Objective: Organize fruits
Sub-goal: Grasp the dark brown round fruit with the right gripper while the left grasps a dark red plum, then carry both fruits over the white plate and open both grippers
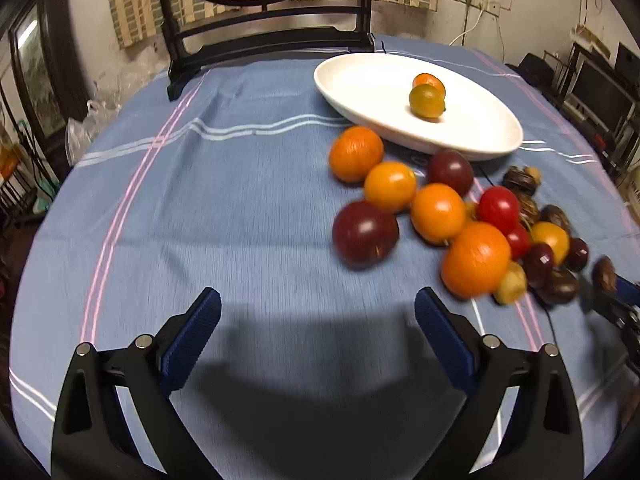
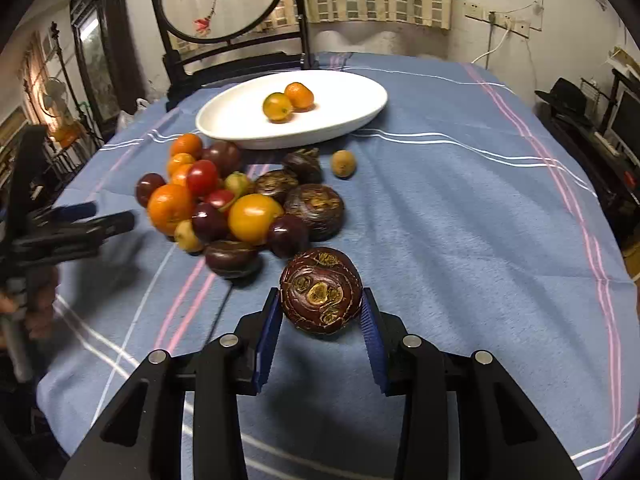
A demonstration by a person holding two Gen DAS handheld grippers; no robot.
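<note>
The step in hand, as judged from the layout, is a pick from the loose pile for transfer to the dish.

Left gripper (image 1: 318, 312): jaws spread wide, nothing between the blue pads. It hangs over bare blue tablecloth (image 1: 200, 220), with the fruit pile (image 1: 440, 216) ahead and to its right, apart from the fingers. The nearest piece is a dark purple fruit (image 1: 365, 233).

Centre: the white oval dish (image 2: 224, 120) stands at the far side of the pile and holds two small orange-green fruits (image 2: 288, 101). The pile lies just in front of the dish, mixed orange, red, purple and brown pieces touching one another.

Right gripper (image 2: 322, 306): jaws drawn in on a brown water chestnut (image 2: 321, 291), one pad on each flank. The chestnut sits at the fingertips, on the near edge of the pile and clear of its neighbours. Whether it has left the cloth cannot be told.

Next move, by judgement: confirm a firm hold, lift straight up, carry over the pile to the dish, and lower onto a free area of it. The round, hard shell may slip between the pads.
</note>
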